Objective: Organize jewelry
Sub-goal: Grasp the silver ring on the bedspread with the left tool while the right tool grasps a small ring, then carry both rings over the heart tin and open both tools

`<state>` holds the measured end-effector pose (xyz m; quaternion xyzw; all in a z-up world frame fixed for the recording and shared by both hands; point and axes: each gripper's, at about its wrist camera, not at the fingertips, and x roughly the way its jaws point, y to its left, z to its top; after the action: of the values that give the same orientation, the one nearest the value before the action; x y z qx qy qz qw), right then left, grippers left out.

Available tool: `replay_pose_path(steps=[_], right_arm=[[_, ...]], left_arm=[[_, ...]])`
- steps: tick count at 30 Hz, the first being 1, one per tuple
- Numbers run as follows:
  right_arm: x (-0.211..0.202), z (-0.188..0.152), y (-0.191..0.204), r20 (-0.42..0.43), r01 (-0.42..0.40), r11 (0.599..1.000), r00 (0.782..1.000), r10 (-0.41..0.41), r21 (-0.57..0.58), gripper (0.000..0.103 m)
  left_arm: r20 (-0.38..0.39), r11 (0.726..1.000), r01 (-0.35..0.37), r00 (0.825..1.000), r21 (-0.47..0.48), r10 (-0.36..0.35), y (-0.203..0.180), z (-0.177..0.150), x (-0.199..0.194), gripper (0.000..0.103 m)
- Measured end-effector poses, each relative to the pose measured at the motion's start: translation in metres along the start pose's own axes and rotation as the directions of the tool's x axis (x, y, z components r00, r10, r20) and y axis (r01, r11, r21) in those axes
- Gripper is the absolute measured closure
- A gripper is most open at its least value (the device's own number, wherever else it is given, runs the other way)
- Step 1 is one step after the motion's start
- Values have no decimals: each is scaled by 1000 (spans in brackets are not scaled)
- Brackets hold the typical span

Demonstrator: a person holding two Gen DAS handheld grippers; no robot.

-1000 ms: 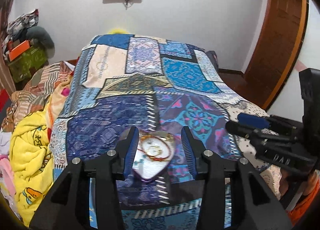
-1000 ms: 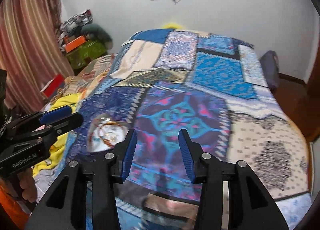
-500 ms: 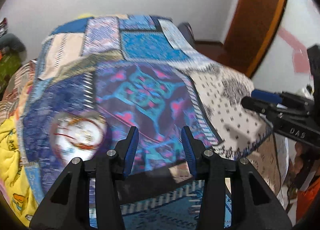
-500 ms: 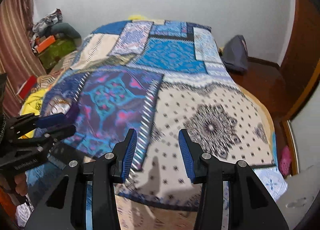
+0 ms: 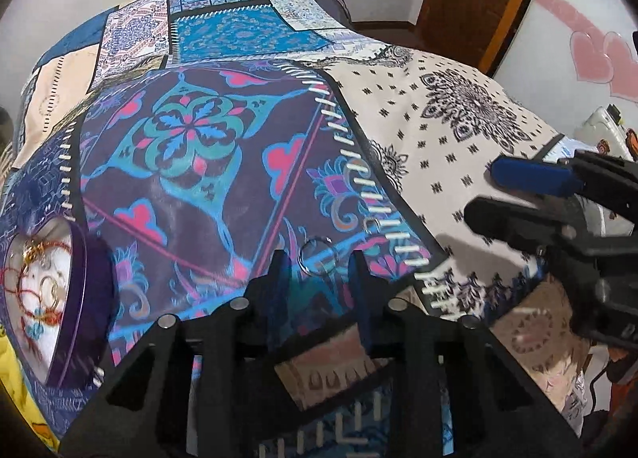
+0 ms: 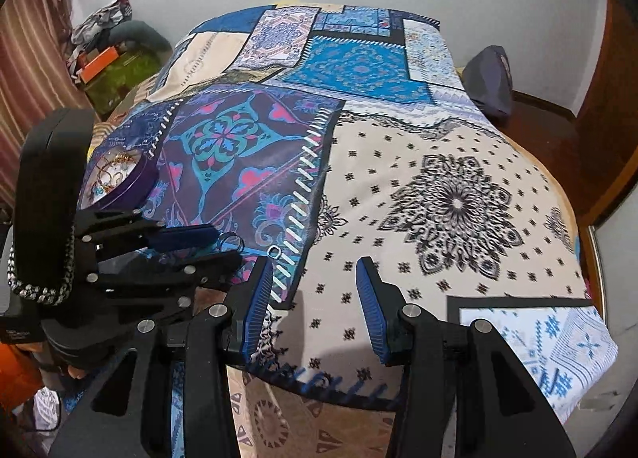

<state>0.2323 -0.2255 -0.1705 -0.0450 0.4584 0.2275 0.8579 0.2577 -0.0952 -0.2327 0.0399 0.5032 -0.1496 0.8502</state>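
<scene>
Left wrist view: ring (image 5: 317,256) lies flat between left gripper (image 5: 319,278) fingers, just narrowing, untouched.

Left gripper (image 5: 319,254) jaws just been closing, silver ring (image 5: 318,254) on bedspread (image 5: 207,163) between tips, contact unclear. Heart-shaped purple box (image 5: 85,298) at 9 o'clock.

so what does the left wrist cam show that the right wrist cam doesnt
Only the left wrist view: pink heart stickers on the wall.

Only the right wrist view: the striped curtain, a dark bag by the bed, and a small ring on the stitching.

Both: the patchwork bedspread, the purple heart-shaped box of jewelry, the hoop ring between the left gripper fingers, whose jaws have just been closing, and the right gripper.
</scene>
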Motion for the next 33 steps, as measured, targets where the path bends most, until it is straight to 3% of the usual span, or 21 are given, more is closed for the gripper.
replay_pose_path(steps=[1, 9, 17, 21, 25, 33], right_arm=[[2, 1, 1, -4, -7, 1000, 1000, 7, 1, 63], [19, 5, 17, -45, -26, 999, 999, 25, -32, 64], [45, 5, 33, -119, -16, 996, 993, 5, -93, 82], [50, 4, 34, -114, -1, 996, 993, -9, -89, 83], [52, 5, 34, -111, 13, 997, 994, -21, -76, 93], [45, 2, 36, -104, 9, 998, 994, -15, -54, 94]], left_arm=[[3, 1000, -3, 1000, -1, 3, 1, 2, 1, 83], [37, 1000, -25, 999, -10, 25, 11, -1, -4, 83], [64, 996, -38, 997, -79, 43, 45, -17, -24, 83], [89, 995, -59, 994, -78, 66, 47, -22, -32, 83], [118, 996, -52, 991, -78, 61, 46, -24, -42, 83], [163, 995, -40, 985, -87, 54, 46, -26, -63, 83]])
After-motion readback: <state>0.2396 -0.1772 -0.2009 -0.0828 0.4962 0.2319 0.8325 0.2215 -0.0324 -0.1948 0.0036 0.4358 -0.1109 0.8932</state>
